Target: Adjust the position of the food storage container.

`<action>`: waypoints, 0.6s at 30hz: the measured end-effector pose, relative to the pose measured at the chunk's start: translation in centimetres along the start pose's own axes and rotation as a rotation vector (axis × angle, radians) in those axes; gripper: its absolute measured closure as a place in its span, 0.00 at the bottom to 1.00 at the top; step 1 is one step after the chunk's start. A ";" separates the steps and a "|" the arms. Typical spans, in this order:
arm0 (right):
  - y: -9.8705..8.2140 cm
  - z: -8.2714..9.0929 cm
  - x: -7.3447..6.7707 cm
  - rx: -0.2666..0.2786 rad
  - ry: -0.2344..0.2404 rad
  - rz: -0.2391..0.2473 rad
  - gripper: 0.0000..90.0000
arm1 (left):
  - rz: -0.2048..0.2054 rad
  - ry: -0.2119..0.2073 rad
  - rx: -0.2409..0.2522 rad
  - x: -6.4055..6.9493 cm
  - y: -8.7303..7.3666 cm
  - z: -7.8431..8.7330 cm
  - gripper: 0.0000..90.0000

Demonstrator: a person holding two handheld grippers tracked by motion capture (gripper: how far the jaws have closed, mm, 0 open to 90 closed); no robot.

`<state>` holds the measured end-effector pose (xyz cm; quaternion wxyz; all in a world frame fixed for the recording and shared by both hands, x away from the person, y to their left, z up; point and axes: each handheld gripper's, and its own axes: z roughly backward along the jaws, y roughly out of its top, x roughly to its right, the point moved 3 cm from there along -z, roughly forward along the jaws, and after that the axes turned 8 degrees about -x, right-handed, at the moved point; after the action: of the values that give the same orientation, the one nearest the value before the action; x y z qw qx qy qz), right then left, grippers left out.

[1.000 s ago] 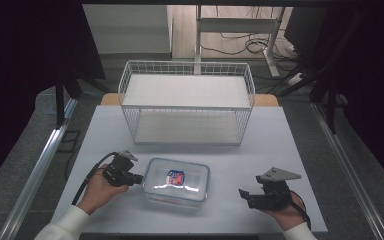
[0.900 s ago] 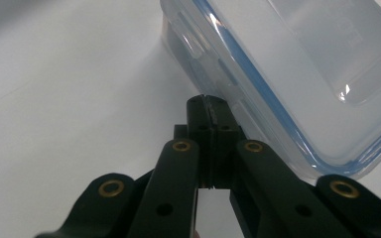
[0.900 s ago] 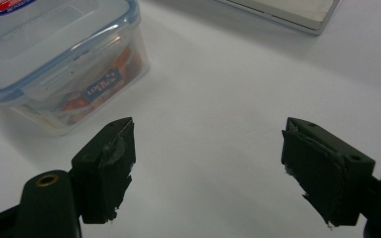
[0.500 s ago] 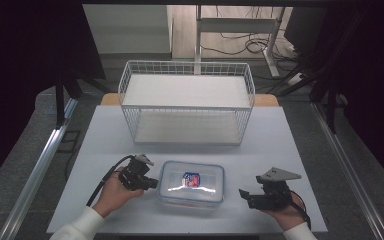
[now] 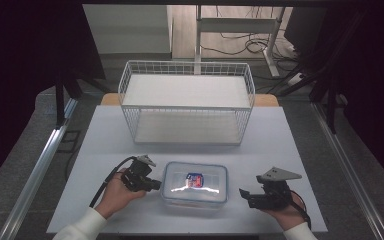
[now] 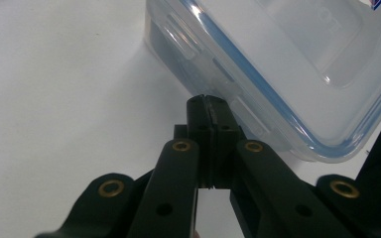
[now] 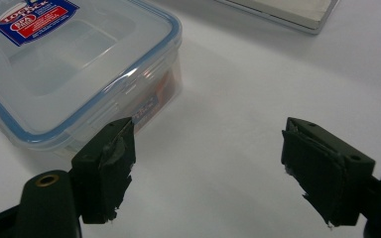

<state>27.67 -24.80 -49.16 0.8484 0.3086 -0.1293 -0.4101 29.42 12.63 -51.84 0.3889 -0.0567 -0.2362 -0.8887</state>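
The left gripper [image 5: 152,185], jaws squeezed together on nothing, pushes against the plastic food box [image 5: 195,184]. The right gripper [image 5: 247,196] waits beside it, jaws wide apart. Next, I think, comes grabbing the box from both sides.

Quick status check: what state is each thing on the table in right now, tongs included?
Clear plastic food container with blue-sealed lid: lid on, flat on the table.
White wire basket: upright, nothing visible inside.
Left tongs: shut, tips at the container's side clip.
Right tongs: open, holding nothing, beside the container.
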 end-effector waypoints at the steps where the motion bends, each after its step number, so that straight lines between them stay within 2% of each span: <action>1: 0.0 0.0 0.0 0.000 0.000 -0.001 0.24 | 0.002 -0.003 0.003 0.0 0.0 0.0 1.00; 8: 0.0 0.1 0.1 0.002 -0.003 -0.002 0.24 | 0.006 -0.007 0.030 0.0 -0.1 -0.1 1.00; 9: 0.0 0.2 0.1 0.010 -0.005 -0.005 0.24 | 0.029 0.021 0.060 -0.5 -0.3 0.4 0.99; 10: 0.0 0.2 0.1 0.010 -0.005 -0.005 0.24 | 0.029 0.021 0.060 -0.5 -0.3 0.4 0.97; 12: 0.0 0.3 0.1 0.016 -0.005 -0.010 0.24 | 0.090 0.004 0.124 -1.3 -0.8 1.1 0.94; 13: 0.1 0.3 0.1 0.021 -0.002 -0.009 0.24 | 0.128 0.010 0.175 -1.9 -1.3 2.1 0.89; 14: 0.1 0.3 0.1 0.021 -0.002 -0.009 0.24 | 0.128 0.010 0.175 -1.9 -1.3 2.1 0.86; 15: 0.1 0.2 0.1 0.021 0.004 -0.005 0.24 | 0.153 0.015 0.231 -2.1 -1.7 2.9 0.81; 16: 0.1 0.2 0.0 0.024 0.009 -0.005 0.24 | 0.153 0.015 0.231 -2.1 -1.7 2.9 0.74; 17: 0.1 0.1 0.0 0.026 0.015 -0.006 0.24 | 0.158 0.023 0.266 -2.0 -2.0 3.5 0.67; 18: 0.1 0.1 0.0 0.026 0.015 -0.006 0.24 | 0.158 0.023 0.266 -2.0 -2.0 3.5 0.60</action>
<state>27.61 -24.79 -49.00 0.8441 0.3229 -0.1271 -0.4087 29.05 16.76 -50.10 0.4646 -0.0128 -0.3419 -0.8168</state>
